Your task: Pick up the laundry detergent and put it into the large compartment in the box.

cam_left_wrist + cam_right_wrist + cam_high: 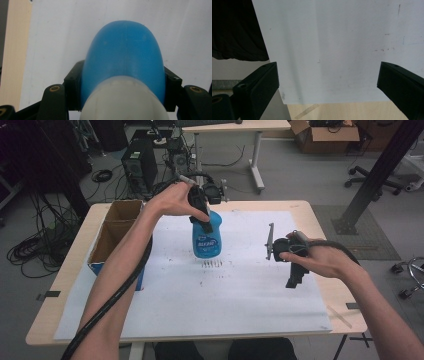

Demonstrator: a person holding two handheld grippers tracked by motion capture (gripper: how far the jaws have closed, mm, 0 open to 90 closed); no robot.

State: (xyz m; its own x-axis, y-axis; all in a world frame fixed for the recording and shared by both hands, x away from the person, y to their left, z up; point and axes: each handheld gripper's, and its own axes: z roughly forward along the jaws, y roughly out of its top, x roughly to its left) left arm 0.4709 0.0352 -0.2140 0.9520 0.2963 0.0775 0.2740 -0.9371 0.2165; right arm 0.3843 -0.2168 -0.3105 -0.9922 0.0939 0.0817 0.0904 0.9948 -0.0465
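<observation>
Both jaws of the left tongs (122, 100) clamp the blue bottle (123, 57).

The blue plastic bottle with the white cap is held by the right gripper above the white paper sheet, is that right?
Not quite: the left gripper holds the blue plastic bottle, as the high view shows; the right gripper is open above the white paper sheet.

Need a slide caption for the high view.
Left gripper lifts a blue bottle over white paper; right gripper open.

One blue bottle (206, 239), one cardboard box (116, 227), two grippers
</observation>
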